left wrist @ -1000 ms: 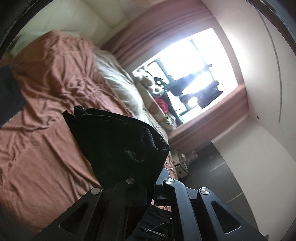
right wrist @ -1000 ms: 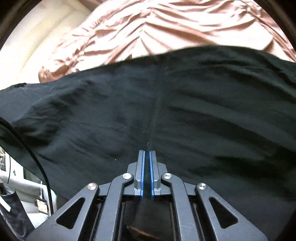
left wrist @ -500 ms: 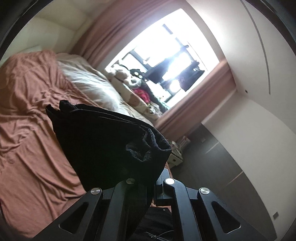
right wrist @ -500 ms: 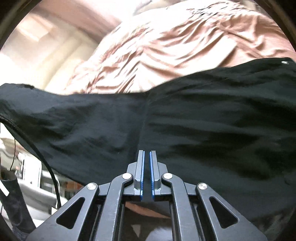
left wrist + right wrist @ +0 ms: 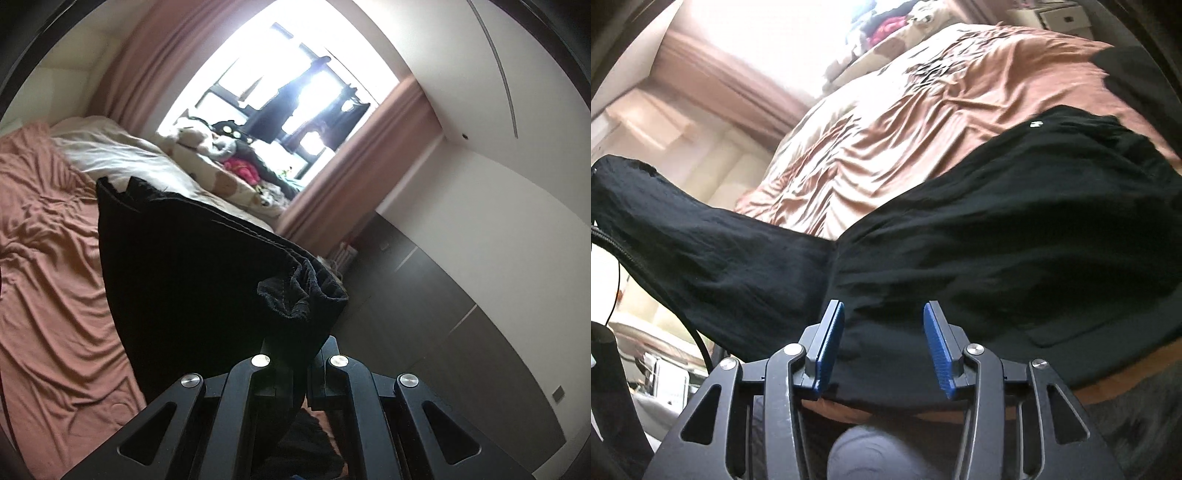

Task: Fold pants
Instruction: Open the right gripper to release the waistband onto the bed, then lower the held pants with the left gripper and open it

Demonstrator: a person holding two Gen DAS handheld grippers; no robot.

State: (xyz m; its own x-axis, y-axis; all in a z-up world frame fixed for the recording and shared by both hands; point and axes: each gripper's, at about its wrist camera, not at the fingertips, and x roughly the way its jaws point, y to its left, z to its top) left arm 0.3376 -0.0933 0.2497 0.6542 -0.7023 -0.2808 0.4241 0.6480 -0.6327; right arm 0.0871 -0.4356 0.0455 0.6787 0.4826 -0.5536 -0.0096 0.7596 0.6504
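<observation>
The left gripper (image 5: 295,354) is clamped tight on a bunched edge of the black pants (image 5: 192,280), holding the cloth raised. The right gripper (image 5: 884,343) has just been opening; its blue pads (image 5: 831,345) stand apart over the cloth without pressing it.

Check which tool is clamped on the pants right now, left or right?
The left tool: shut on the black pants. The right tool has just been opening, its blue pads apart over the fabric.

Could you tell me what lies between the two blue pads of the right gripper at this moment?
In the right wrist view, the black pants run between the right gripper pads, which have just been opening and stand clear of the cloth.
</observation>
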